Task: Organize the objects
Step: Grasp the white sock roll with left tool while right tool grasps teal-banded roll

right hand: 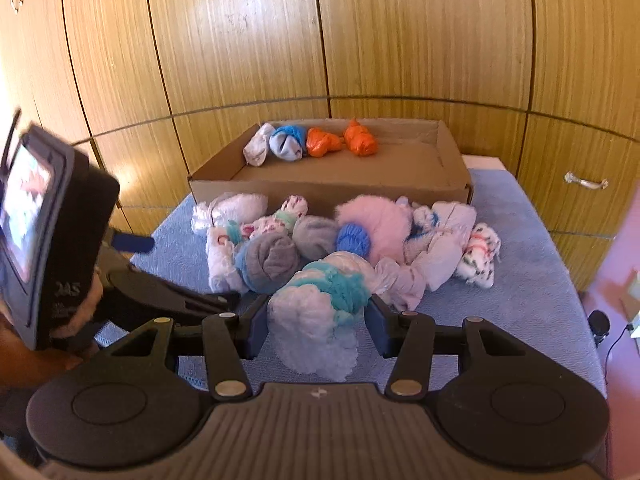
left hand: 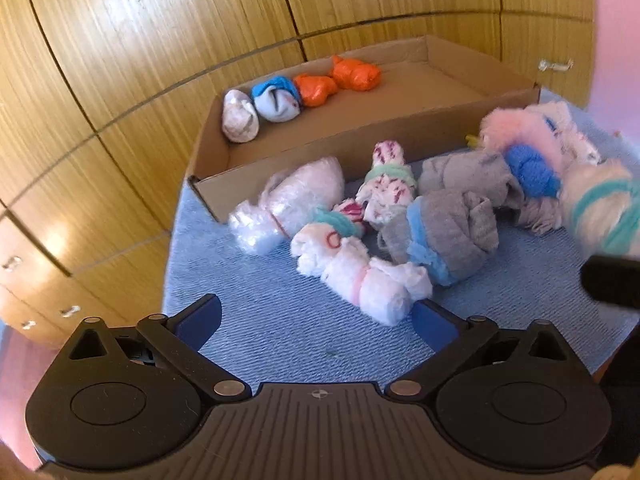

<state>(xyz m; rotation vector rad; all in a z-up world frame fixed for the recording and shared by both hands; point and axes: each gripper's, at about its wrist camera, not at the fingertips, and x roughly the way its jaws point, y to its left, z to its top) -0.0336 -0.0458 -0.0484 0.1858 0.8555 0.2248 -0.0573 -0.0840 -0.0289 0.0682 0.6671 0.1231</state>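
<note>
Right gripper (right hand: 316,326): we see its jaws closed on a fluffy white and teal sock bundle (right hand: 320,312).
Left gripper (left hand: 316,320): we see it spread wide, holding nothing.
Pile (right hand: 352,240): loose bundles on the blue cloth (right hand: 520,300).
Box (right hand: 332,188): behind the pile, four bundles along its far wall.
</note>
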